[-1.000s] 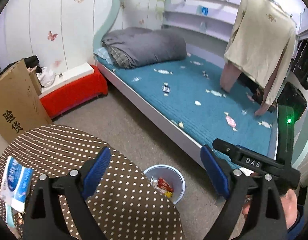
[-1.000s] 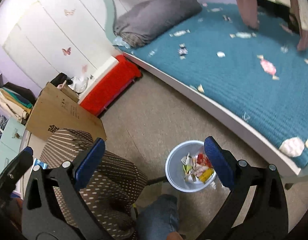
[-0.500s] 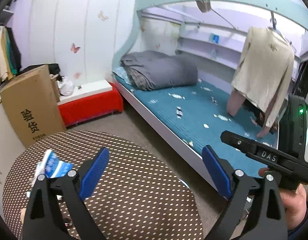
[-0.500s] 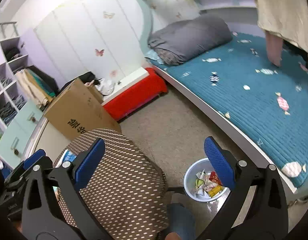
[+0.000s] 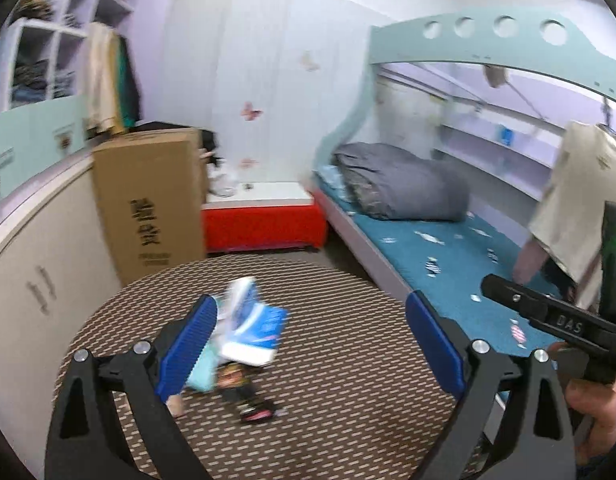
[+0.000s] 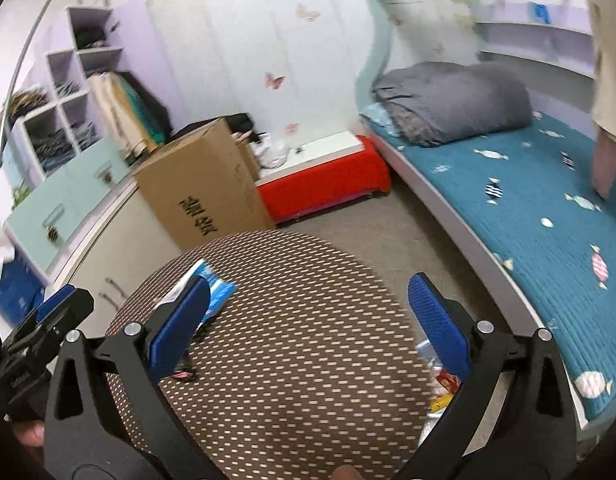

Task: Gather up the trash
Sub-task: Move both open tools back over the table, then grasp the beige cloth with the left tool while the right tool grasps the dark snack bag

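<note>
At the bottom of the left wrist view, the left gripper point(image 5: 312, 344) has its two blue pads wide apart and holds nothing. It hangs over a round table point(image 5: 348, 380) with a brown dotted cloth. Just by the left pad lies the trash: a blue and white wrapper point(image 5: 254, 330), a pale green paper point(image 5: 202, 372) under it, and a small dark wrapper point(image 5: 248, 396) lower down, all a bit blurry. At the right edge of that view a hand point(image 5: 600, 412) holds the black handle of the other tool. In the right wrist view, the right gripper point(image 6: 308, 320) is also wide apart and empty, low in the frame over the same table. Past the table's right edge, behind the right pad, peeks a bin with bright scraps point(image 6: 442, 384). Farther back, in the middle left, stands a big cardboard box point(image 6: 204, 196), and beside it a red bench point(image 6: 328, 184). On the right runs a bed with a blue cover point(image 6: 548, 216) dotted with little candy wrappers point(image 6: 598, 266). A gray rolled blanket point(image 6: 456, 104) sits at the far end.
</note>
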### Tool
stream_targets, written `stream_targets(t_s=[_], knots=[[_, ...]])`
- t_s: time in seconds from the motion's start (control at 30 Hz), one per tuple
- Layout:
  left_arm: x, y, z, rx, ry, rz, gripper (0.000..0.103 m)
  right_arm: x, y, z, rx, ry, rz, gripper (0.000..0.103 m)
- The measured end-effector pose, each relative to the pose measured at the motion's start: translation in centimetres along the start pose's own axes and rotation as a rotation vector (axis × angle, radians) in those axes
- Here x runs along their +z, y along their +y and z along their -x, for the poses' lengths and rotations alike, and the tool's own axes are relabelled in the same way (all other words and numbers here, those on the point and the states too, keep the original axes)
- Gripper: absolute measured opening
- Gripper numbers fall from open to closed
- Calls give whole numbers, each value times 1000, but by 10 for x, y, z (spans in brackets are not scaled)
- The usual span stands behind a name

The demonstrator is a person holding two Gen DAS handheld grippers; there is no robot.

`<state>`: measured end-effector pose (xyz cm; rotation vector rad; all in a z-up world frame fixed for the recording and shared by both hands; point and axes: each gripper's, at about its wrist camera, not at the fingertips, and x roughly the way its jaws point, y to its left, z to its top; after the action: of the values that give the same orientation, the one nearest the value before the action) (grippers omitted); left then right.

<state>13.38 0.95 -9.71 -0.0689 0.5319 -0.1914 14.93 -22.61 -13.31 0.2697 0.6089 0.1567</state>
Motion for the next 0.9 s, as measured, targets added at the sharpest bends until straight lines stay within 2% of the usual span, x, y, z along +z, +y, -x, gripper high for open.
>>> stream_targets(t_s=[0.27, 0.4, 0.63, 0.9], knots=[[-29, 77, 6, 138, 41, 79, 93, -22, 68, -41, 62, 95, 130, 97], [-48, 109, 3, 187, 78, 136, 93, -35, 87, -58, 72, 151, 179, 97], [-79, 140, -16, 226, 155, 159, 93, -65, 123, -89, 109, 243, 288, 97], [-94, 150, -53, 208, 252, 130, 93, -90, 136, -124, 127, 333, 338, 97]])
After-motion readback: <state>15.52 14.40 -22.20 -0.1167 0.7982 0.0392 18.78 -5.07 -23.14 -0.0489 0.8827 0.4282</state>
